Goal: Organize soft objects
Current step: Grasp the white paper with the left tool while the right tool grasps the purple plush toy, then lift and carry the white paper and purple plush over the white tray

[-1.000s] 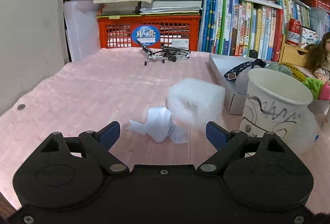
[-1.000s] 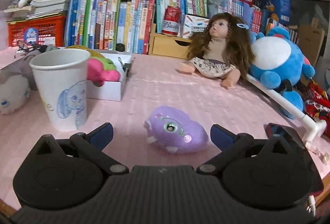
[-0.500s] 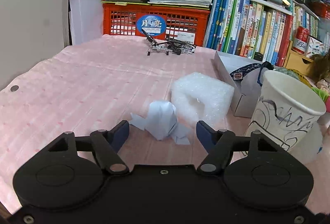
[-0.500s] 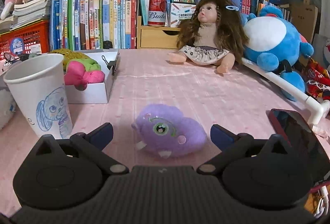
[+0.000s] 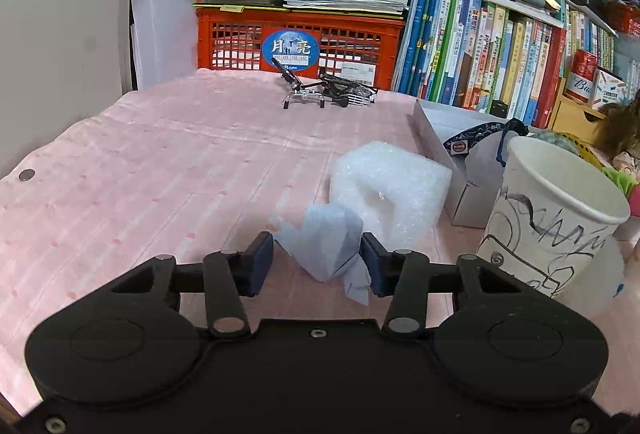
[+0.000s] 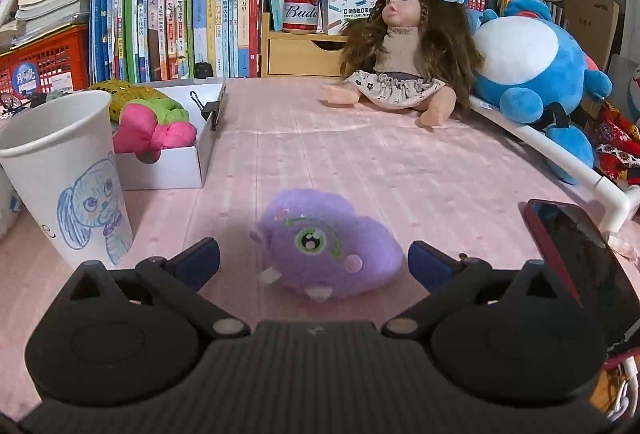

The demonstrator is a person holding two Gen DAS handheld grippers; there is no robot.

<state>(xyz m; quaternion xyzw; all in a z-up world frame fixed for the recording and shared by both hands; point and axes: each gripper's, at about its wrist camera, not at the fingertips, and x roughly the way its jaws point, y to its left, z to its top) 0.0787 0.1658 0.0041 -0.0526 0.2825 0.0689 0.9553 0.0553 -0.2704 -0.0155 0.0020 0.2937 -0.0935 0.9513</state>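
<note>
Left gripper [image 5: 318, 262] fingers closing around creased folded paper [image 5: 326, 240]; right gripper [image 6: 314, 260] fingers spread beside fuzzy purple plush [image 6: 328, 248].

Right of the jaws in the left wrist view, the paper cup [image 5: 552, 218] hides the near side of the grey box [image 5: 440, 150], and the doll's hair [image 5: 622, 126] is cut by the picture's edge. In the right wrist view the red-edged phone [image 6: 576, 250], right of the jaws, is partly covered by the gripper body, and the paper cup [image 6: 68, 170] to their left hides part of the white box [image 6: 172, 166]. The small print on the books [image 6: 208, 22] far beyond the jaws is too small to read.
</note>
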